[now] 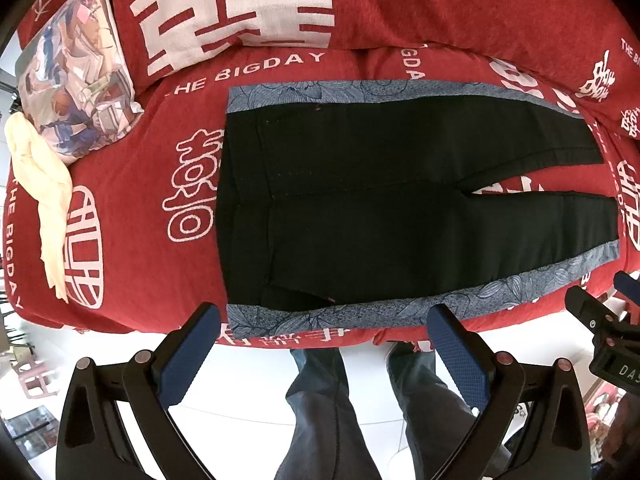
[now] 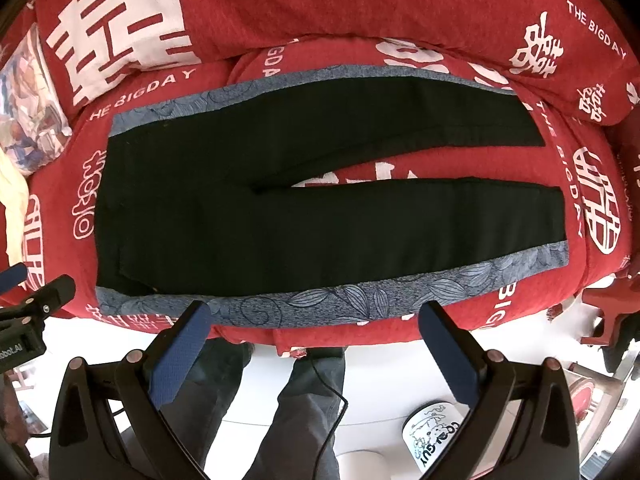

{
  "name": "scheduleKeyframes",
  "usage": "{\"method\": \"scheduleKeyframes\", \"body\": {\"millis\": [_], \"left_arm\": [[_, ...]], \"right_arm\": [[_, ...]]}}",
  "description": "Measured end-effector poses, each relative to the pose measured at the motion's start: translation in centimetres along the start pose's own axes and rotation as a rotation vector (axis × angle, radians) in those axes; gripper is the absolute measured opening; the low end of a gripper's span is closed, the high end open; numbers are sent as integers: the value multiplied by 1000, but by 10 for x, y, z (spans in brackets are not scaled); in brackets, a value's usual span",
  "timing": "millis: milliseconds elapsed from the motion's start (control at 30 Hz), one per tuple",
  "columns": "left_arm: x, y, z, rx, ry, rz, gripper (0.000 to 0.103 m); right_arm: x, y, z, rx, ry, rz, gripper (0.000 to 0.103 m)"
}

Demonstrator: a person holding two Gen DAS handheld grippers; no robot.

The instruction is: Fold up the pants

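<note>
Pants [image 1: 360, 208] lie spread flat on the red bed [image 1: 132, 184], waistband toward the person's left, both legs running out to the right with a narrow wedge of red cover showing between them. Black fabric, grey-blue floral stripe along each outer seam; near stripe sits close to the bed's front edge. No fold visible anywhere: legs not stacked, nothing doubled over. Judgement: task at its start, all folding left to do, likely far leg over near leg or the reverse, then lengthwise halving.

Left hand-held gripper [image 1: 324, 320] hovers at the near edge by the waistband end, jaws wide apart, nothing between them. Right hand-held gripper [image 2: 316, 318] hovers at the near edge further along the leg, likewise wide apart and empty. Neither touches the cloth.

Also on bed: printed pillow [image 1: 76, 76] and pale yellow cloth [image 1: 44, 184], both well apart from the pants.
</note>
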State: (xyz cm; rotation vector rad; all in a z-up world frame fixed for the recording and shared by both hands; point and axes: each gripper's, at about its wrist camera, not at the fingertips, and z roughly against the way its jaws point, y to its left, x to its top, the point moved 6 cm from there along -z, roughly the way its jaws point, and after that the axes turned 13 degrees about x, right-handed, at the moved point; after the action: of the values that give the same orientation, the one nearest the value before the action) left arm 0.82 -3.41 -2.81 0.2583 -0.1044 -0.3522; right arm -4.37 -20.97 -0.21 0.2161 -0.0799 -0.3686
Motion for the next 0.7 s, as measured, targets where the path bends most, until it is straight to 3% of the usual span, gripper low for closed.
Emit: {"method": "scheduleKeyframes", "body": {"millis": [700], "left_arm": [[3, 5, 3, 2, -4, 0, 103]], "right_arm": [[1, 2, 0, 2, -3, 9, 103]]}}
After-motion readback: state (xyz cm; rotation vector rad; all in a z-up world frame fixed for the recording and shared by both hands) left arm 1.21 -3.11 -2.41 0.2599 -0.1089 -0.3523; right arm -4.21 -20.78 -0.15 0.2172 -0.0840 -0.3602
